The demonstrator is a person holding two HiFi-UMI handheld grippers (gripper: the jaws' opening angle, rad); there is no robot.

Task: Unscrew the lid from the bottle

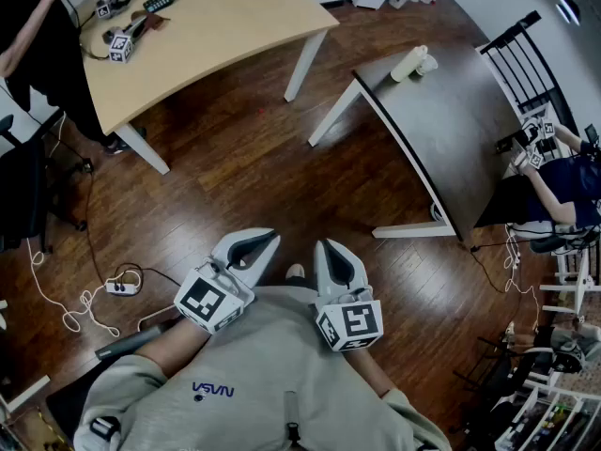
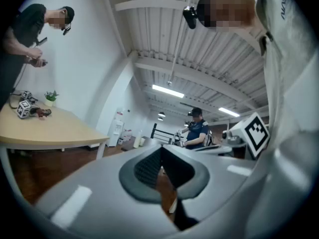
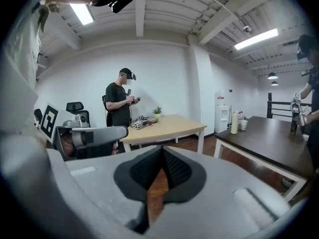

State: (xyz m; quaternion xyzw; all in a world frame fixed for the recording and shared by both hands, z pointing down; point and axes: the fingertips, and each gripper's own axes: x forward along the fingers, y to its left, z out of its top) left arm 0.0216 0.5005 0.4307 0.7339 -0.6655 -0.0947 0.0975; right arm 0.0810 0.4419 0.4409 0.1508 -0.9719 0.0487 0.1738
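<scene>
Pale grey left gripper [image 1: 268, 240] and right gripper [image 1: 327, 249], black-and-white marker cubes [image 1: 211, 299]. Far left, light wood table [image 1: 225, 17]; far right, dark brown table [image 1: 455, 120], cream bottle [image 1: 409, 63].

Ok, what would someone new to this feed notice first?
The left gripper and right gripper, both shut and empty, sit side by side at the person's chest, low in the head view. The pale bottle stands beside a cup at the far end of the dark table, upper right, far from both.

Head view steeply down over floor [image 1: 235, 158]; both gripper views low, roughly level across room; all share light table [image 1: 225, 17].
</scene>
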